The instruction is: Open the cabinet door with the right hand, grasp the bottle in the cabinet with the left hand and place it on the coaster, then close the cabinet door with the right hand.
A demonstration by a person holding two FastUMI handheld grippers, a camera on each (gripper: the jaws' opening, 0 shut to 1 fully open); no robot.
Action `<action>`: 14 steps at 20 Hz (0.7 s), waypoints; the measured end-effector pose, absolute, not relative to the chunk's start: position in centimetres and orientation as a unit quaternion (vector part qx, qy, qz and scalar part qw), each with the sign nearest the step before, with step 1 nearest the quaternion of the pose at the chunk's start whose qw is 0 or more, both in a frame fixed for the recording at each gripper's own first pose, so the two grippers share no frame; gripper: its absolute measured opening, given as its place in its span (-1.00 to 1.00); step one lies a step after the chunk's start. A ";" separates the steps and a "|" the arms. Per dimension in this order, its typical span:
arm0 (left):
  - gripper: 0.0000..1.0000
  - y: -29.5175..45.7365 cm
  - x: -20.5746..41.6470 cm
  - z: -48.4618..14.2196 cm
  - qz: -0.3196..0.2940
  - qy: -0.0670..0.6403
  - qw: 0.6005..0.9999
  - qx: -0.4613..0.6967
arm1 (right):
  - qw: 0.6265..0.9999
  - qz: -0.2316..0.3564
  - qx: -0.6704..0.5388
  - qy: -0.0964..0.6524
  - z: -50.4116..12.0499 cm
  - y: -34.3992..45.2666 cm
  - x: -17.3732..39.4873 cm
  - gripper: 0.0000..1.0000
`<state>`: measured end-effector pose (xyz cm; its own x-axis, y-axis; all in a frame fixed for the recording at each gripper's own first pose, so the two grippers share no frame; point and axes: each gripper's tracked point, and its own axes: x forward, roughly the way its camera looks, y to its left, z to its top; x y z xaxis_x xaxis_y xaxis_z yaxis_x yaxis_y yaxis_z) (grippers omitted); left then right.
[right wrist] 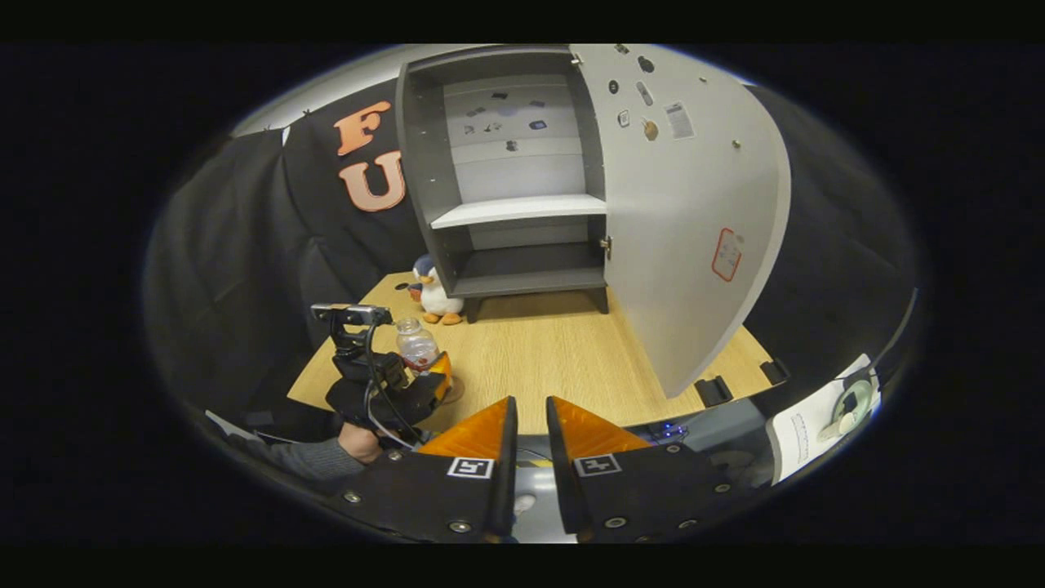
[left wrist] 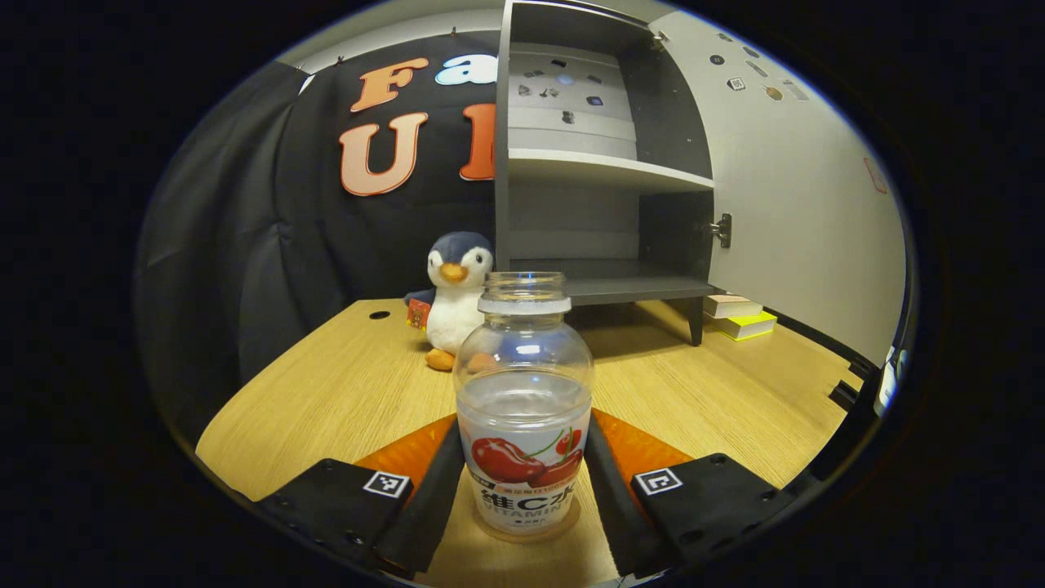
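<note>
A clear bottle (left wrist: 523, 392) with a cherry label and no cap stands upright on a round brown coaster (left wrist: 566, 523) on the wooden table. My left gripper (left wrist: 522, 490) is shut on the bottle, one finger against each side. In the right gripper view, that same gripper (right wrist: 408, 384) holds the bottle (right wrist: 416, 345) at the table's near left, over the coaster (right wrist: 455, 390). The grey cabinet (right wrist: 506, 163) stands at the back with its door (right wrist: 686, 229) swung wide open and bare shelves. My right gripper (right wrist: 529, 425) hovers off the table's front edge, fingers nearly together, nothing between them.
A plush penguin (left wrist: 454, 298) sits left of the cabinet (left wrist: 588, 163), behind the bottle. Small books (left wrist: 739, 317) lie under the open door (left wrist: 800, 220). The door reaches out over the table's right side (right wrist: 571, 359). A person's hand (right wrist: 357, 441) holds the left gripper.
</note>
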<state>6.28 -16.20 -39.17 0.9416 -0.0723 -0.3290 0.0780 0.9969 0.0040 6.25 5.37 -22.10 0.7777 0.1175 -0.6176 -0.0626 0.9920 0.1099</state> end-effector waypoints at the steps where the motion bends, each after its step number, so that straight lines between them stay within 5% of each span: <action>1: 0.71 -16.2 6.3 -38.7 -0.038 0.157 0.987 0.007 | 0.941 0.048 0.040 0.333 -22.3 5.4 6.4 -0.57; 14: 0.84 -16.9 5.6 -38.0 -0.045 0.144 0.988 -0.014 | 0.938 0.054 0.052 0.339 -22.6 6.1 6.4 -0.57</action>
<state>5.63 -16.90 -38.04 0.9542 -0.0934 -0.2841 0.0852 0.9955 -0.0412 6.38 6.06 -22.55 0.7639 0.1371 -0.6306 -0.0662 0.9887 0.1347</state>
